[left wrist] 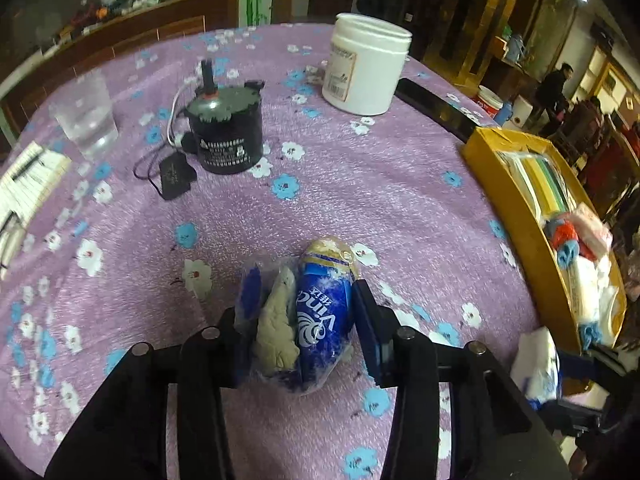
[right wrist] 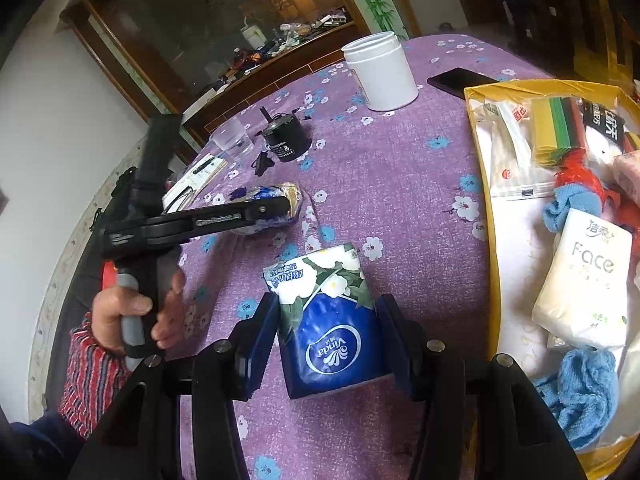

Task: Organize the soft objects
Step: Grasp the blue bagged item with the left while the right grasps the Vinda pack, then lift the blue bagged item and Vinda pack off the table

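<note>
1. Our left gripper [left wrist: 304, 320] has its jaws closed in on a crumpled blue Vinda tissue pack [left wrist: 324, 312] with loose grey tissue spilling from its clear wrapper; both pads press its sides.
2. That pack lies on the purple flowered tablecloth [left wrist: 360, 184], in the open middle of the table, well apart from the yellow cardboard tray [left wrist: 516, 216] at the right edge.
3. Our right gripper [right wrist: 328, 332] grips a fuller blue-and-white Vinda tissue pack printed with flowers [right wrist: 328, 320], its blue pads [right wrist: 262, 340] squeezing both sides, jaws partly open around it.
4. This second pack stands near the tray [right wrist: 486, 216], just left of its rim.
5. The tray already holds a white Face tissue pack [right wrist: 588, 280], blue cloths [right wrist: 576, 392] and coloured sheets.
6. Farther back stand a white plastic jar [left wrist: 366, 68], a black round motor [left wrist: 226, 132] and a clear cup [left wrist: 86, 116].
</note>
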A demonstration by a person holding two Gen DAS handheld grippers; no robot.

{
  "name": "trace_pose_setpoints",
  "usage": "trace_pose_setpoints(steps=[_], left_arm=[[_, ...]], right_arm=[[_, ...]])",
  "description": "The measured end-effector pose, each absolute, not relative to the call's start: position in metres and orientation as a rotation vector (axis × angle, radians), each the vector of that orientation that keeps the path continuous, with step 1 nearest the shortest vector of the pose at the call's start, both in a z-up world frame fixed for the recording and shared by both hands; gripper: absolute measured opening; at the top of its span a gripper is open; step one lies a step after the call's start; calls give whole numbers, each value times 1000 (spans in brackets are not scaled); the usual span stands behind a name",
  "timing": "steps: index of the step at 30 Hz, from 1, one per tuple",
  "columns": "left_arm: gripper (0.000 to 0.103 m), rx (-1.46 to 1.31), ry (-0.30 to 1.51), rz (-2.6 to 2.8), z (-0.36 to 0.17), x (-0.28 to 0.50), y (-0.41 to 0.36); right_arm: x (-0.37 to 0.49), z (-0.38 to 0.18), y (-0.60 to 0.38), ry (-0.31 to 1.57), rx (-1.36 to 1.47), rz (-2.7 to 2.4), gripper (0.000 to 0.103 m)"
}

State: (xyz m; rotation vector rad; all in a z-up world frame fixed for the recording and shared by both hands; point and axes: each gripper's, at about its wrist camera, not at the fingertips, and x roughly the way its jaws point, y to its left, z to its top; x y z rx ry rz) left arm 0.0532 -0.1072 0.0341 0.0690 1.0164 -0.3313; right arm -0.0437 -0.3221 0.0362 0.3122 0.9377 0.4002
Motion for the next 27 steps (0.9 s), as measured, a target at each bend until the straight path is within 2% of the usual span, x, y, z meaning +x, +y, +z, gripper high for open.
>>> trace_pose_setpoints(steps=[10,19,21,23,27], left_arm=[[41,70,986,-324,29,9,-115],[43,94,990,-365,18,5,-117],[40,111,982,-370,18,3,-120],[31,117,971,-375,20,0,-121],[27,82,949,-398,26,-2,-116]], right_arm=[[-39,33,-313,943,261,393,52],[-37,21,-286,987,119,363,54],[-37,19,-282,990,93,355,55],[-38,18,-278,985,67,346,55],[-39,16,-270,975,4,328,53]])
